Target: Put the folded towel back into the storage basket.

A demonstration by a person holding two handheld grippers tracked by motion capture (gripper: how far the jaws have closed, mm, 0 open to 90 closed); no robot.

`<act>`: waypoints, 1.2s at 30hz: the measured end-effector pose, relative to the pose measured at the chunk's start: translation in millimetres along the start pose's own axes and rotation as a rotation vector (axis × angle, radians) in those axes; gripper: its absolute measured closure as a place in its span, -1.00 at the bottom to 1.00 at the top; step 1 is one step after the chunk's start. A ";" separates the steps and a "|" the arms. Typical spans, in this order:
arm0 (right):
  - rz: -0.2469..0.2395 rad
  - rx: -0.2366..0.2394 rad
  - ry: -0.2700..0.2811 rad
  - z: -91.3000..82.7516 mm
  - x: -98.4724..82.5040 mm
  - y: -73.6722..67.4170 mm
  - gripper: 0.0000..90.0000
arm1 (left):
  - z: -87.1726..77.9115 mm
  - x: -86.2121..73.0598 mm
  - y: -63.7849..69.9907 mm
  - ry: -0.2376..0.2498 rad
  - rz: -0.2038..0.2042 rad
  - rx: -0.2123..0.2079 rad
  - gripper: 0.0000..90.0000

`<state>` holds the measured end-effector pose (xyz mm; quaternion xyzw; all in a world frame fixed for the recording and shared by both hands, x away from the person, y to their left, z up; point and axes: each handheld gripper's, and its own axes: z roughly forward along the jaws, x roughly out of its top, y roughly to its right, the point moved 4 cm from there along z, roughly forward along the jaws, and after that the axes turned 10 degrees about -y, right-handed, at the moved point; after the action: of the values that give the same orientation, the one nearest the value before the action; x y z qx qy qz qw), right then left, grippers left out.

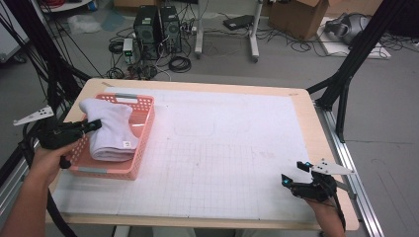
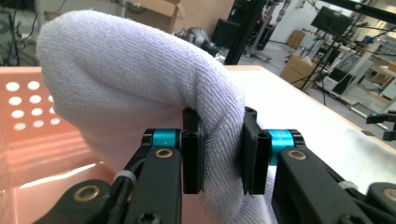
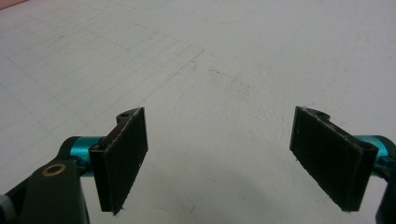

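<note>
Grey workshop floor with cables, two black computer towers [image 1: 158, 30] and cardboard boxes behind; in front, light wooden table [image 1: 316, 128] covered by white gridded mat [image 1: 222, 163]

Pink perforated plastic basket [image 1: 143, 136] at left side of mat, near table edge, holding folded white terry-cloth towel [image 1: 111, 131]; towel draped over basket's far left rim and lying lengthwise inside

Left gripper [image 1: 91, 126] held level in left hand [image 1: 47, 163] at basket's left wall, jaws pointing into basket. In left gripper view, left gripper [image 2: 223, 154] pinching a fold of towel [image 2: 140, 84], black pads pressed on cloth from both sides, cloth bunched between them; pink basket wall [image 2: 42, 140] with round holes directly behind

Right gripper [image 1: 295, 174] held low over mat near table's front right corner, well apart from basket. In right gripper view, right gripper [image 3: 243, 158] jaws spread wide, nothing between pads, bare gridded mat [image 3: 210, 60] beneath
</note>
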<state>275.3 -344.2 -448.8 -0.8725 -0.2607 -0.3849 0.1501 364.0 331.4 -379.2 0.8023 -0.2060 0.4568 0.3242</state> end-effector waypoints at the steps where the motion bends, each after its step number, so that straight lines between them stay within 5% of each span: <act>1: 0.001 0.001 0.003 0.0 0.2 -0.2 -0.60 | 0.2 0.0 -0.8 -0.004 -0.010 0.002 0.60; 19: -0.007 0.002 0.000 1.7 0.9 -1.4 -0.60 | -6.2 -1.9 -14.8 -0.094 -0.157 0.124 -0.05; 27: -0.006 0.004 -0.003 2.2 0.9 -1.6 -0.60 | -9.6 2.0 -14.8 -0.095 -0.154 0.174 -0.11; 36: -0.006 0.005 -0.002 2.5 1.2 -2.0 -0.60 | -26.4 11.9 -14.4 -0.028 -0.126 0.266 -0.12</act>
<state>276.4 -340.9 -449.5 -0.8718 -0.2646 -0.3836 0.1510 363.1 359.8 -363.8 0.8558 -0.0972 0.4478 0.2401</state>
